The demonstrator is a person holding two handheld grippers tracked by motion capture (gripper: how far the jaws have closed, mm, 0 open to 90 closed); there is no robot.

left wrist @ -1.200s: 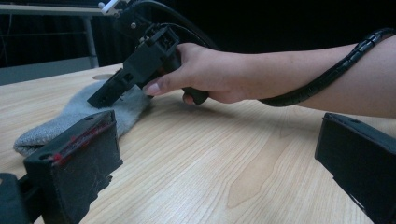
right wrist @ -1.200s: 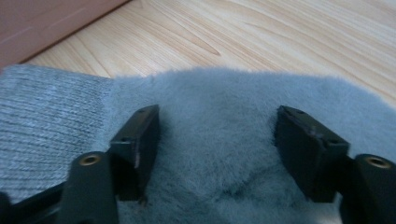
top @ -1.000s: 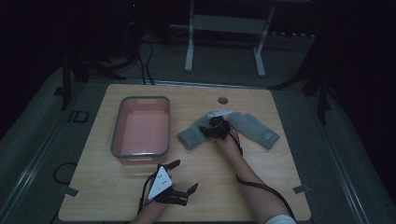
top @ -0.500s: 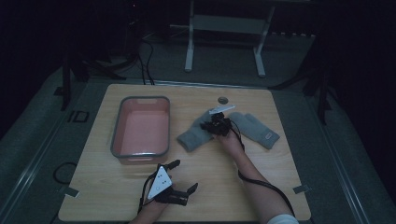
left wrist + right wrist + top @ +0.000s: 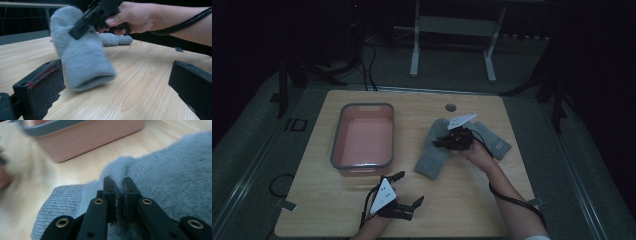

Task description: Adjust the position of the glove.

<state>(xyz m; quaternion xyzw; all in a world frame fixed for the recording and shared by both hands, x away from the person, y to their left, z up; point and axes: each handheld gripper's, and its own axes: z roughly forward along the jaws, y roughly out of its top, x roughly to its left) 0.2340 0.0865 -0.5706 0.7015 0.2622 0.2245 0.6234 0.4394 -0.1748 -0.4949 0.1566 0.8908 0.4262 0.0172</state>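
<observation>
Two fuzzy grey mittens lie at the table's right half. My right gripper is shut on the nearer mitten; its jaws have just been closing and now pinch a fold of its fabric. In the left gripper view this mitten hangs tilted from the right gripper, its lower end at the wood. The other mitten lies flat behind the hand. My left gripper rests open near the front edge, nothing between its jaws.
A pink tub with a grey rim stands on the table's left half, close ahead of the right gripper in its own view. A small round grommet sits near the far edge. Bare wood lies between the two grippers.
The right gripper's jaws closed on the nearer mitten and the hand rose, pulling the mitten's top off the table. The left gripper stayed put.
</observation>
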